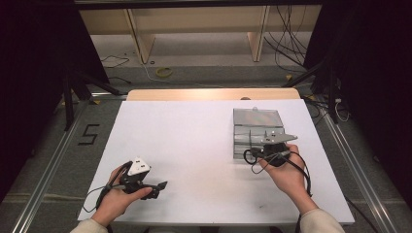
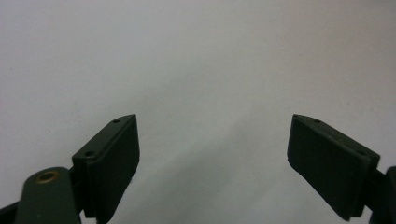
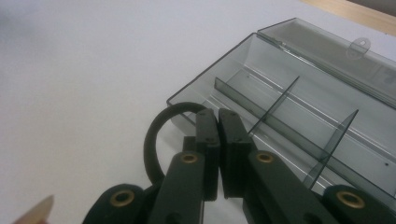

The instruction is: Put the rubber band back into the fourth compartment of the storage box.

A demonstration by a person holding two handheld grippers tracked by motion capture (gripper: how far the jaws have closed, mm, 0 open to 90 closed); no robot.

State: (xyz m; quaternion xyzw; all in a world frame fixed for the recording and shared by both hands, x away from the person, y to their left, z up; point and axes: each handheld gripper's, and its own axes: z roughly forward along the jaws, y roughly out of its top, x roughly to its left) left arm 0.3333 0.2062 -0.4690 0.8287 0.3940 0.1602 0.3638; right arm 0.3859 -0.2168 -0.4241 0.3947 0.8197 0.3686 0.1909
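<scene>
A clear grey plastic compartment box (image 1: pixel 257 124) lies on the right half of the white table top (image 1: pixel 194 145), its lid (image 3: pixel 327 51) swung open at the far side. Thin dividers (image 3: pixel 275 105) split its bare inside. My right gripper (image 1: pixel 260 145) hovers at the box's near edge, and its jaws (image 3: pixel 218 112) are shut with nothing between them, the tips over the box's near corner. At the front left my left gripper (image 1: pixel 161 186) points right. Its jaws (image 2: pixel 212 121) stand open wide over bare white surface.
A wooden table edge (image 1: pixel 214 93) runs behind the white sheet. Beyond it the floor holds loose cables (image 1: pixel 286 43), a yellow ring (image 1: pixel 164 72) and a wooden frame (image 1: pixel 141 39). Metal rails (image 1: pixel 357 170) flank the table on both sides.
</scene>
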